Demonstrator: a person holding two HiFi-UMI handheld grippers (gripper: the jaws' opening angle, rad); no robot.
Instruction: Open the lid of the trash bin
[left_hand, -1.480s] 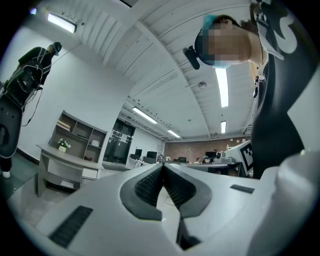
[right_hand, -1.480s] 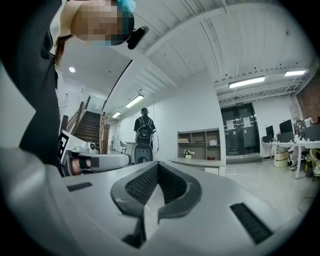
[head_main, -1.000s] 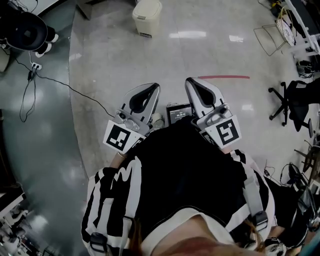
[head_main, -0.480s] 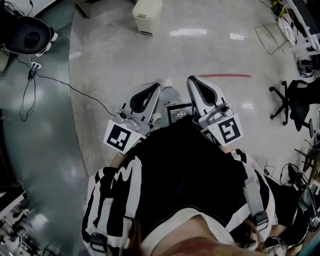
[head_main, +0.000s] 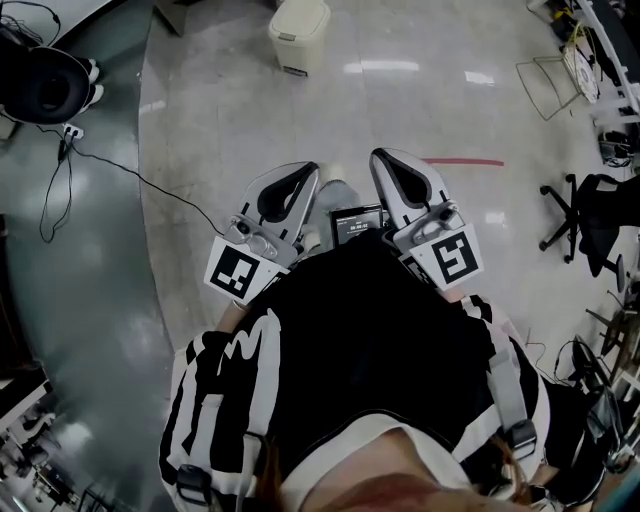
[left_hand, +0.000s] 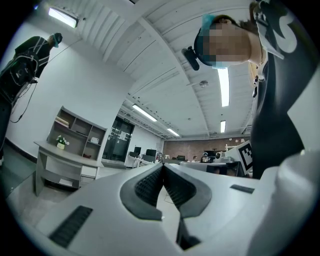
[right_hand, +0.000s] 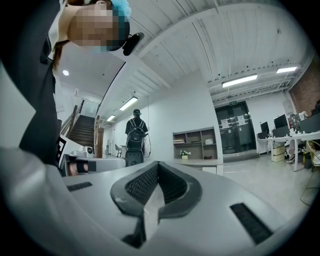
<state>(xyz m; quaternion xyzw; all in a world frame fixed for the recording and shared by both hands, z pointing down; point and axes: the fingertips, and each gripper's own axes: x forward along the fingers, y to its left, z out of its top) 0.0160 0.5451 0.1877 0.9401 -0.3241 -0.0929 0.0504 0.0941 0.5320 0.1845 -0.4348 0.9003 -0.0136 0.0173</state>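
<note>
The trash bin (head_main: 299, 34) is small and cream-coloured, its lid down, standing on the pale floor at the far top of the head view. Both grippers are held close to the person's chest, well short of the bin. My left gripper (head_main: 304, 173) points forward with its jaws together and nothing between them. My right gripper (head_main: 381, 160) is beside it, jaws likewise together and empty. In the left gripper view my left gripper (left_hand: 162, 165) aims up at the ceiling; in the right gripper view my right gripper (right_hand: 158, 164) does too. Neither gripper view shows the bin.
A black cable (head_main: 120, 168) snakes over the floor at left, towards a round black device (head_main: 40, 82). A red tape line (head_main: 465, 161) lies to the right, with an office chair (head_main: 578, 203) and a wire rack (head_main: 548, 82) beyond. A small screen (head_main: 358, 222) sits between the grippers.
The person's shoe has come into view between the two grippers, and the floor marks have shifted slightly in the frame. Both grippers keep their pose and stay shut.
</note>
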